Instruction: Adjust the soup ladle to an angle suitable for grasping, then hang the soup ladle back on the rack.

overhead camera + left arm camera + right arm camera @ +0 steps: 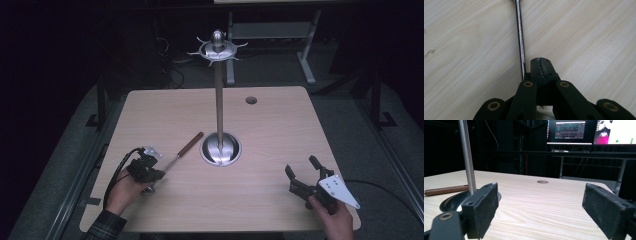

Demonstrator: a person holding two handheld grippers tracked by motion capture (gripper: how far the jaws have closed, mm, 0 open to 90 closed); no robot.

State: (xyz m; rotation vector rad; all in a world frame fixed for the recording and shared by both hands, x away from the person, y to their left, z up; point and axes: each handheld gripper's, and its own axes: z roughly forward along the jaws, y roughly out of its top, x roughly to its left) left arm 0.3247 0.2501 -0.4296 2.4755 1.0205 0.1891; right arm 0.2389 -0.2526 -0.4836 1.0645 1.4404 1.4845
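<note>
L gripper jaws together beside utensil shaft; R gripper apart

Bench evenly lit from above, dark surroundings, glare on the steel stand, soft small shadows, near tongs slightly blurred

Dark room, grey floor; 2 lit monitors on desk behind the wooden table.
</note>
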